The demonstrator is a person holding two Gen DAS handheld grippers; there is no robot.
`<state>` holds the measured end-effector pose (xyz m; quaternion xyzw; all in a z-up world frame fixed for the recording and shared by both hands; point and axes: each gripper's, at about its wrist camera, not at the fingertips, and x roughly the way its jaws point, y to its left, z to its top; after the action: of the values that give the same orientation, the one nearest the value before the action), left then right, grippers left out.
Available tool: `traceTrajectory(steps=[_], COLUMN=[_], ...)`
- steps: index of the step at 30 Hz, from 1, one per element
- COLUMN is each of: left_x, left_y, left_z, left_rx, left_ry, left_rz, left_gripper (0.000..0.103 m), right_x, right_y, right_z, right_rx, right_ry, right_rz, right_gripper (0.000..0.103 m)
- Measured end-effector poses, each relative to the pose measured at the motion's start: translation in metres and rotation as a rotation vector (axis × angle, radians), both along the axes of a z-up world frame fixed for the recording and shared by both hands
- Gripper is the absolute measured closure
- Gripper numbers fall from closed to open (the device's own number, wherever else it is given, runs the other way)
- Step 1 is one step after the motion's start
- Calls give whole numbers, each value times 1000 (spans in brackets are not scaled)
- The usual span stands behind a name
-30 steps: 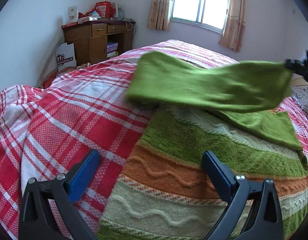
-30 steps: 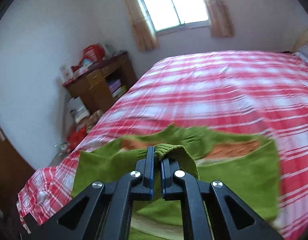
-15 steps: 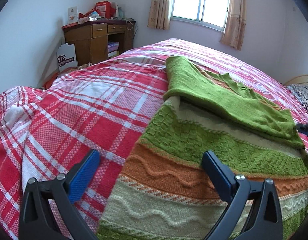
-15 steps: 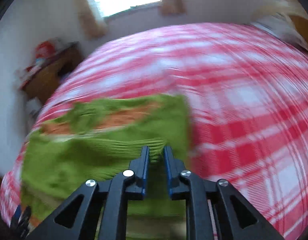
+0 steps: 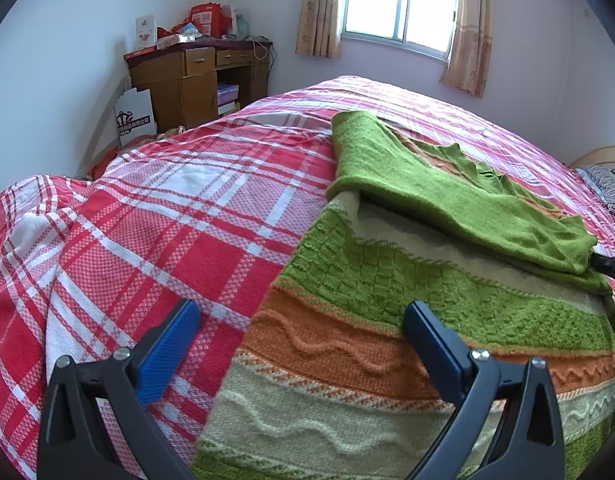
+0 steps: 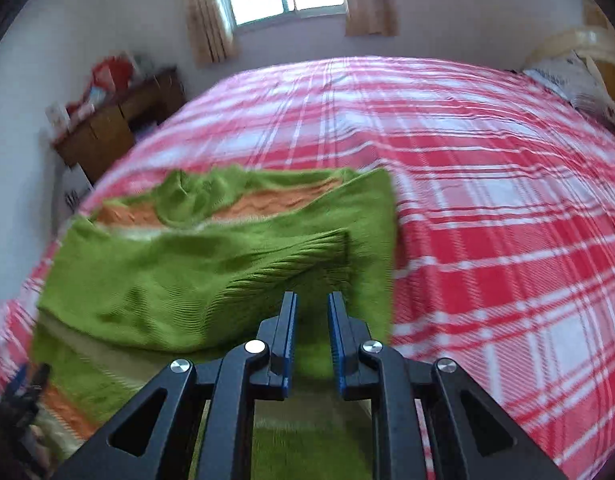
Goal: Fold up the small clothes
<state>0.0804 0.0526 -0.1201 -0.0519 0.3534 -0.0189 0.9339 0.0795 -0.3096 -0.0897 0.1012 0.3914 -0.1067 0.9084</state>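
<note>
The left gripper point(image 5: 303, 320) is held with its blue-padded jaws spread wide and nothing between them; one pad is seen over the bedspread point(image 5: 179, 216), the other over the sweater point(image 5: 387, 320). The right gripper point(image 6: 312, 322) is seen with its jaws parted by a narrow gap, and no fabric is caught between the pads; the ribbed cuff of the sleeve point(image 6: 307, 256) lies just beyond the tips.

The sweater, knitted in green, orange and cream bands, is spread flat on the red-and-white plaid bedspread, near the bed's close edge in the left wrist view. A plain green sleeve point(image 5: 447, 196) is laid diagonally across the upper body of the garment, its cuff end resting near the right-hand side, where a dark tip of the other tool is glimpsed at the picture's edge. In the right wrist view, which is somewhat blurred, the neckline is seen on the far side of the folded sleeve.

Farther off, a wooden desk point(image 5: 195, 76) piled with boxes is set against the wall, and a curtained window point(image 5: 399, 0) is seen beyond the bed.
</note>
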Motion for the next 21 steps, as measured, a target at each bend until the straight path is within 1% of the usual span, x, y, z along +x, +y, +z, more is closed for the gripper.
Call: traceTrajectory(steps=[2,3,4,5,6,7,9,12,15,16,17,18,19,20,21], left_x=[0,0,0,0,0,0,0,0,0,0,0,0,0,0,0], left_y=[0,0,0,0,0,0,0,0,0,0,0,0,0,0,0], left_z=[0,0,0,0,0,0,0,0,0,0,0,0,0,0,0], left_rx=[1,1,0,1,2,4,2,2,2,1,1,0,0,3,4], left_ry=[0,0,0,0,-1,0,0,0,0,0,0,-1,-1,0,0], left_rz=[0,0,0,0,1,1,1,1,1,0,1,0,0,1,1], left_gripper=[0,0,0,0,0,0,0,0,0,0,0,0,0,0,0], right_x=[13,15,17,16,18,22,25,30,33,33,30,28,27,28,30], right_y=[2,2,0,-3,-7,-9,-11,-6,1,5,10,12,13,12,10], right_z=[-11,-11,-10,-10,-10,-9,-11,-12,-10,-9,-7,-6,-6,-8,-10], right_rx=[-36,-46,-38,-18,17,38,47,2,-52,-91,-152,-183,-197,-199,-198], right_ry=[34,23,25,30,35,37,42,40,54,55,48,38,35,48,63], right_rz=[-3,-5,-8,-11,-12,-8,-3,-2,-40,-61,-84,-89,-92,-99,-110], right_gripper=[87,85,84,79,72,70,70,70,70,70,70,68,63,50,40])
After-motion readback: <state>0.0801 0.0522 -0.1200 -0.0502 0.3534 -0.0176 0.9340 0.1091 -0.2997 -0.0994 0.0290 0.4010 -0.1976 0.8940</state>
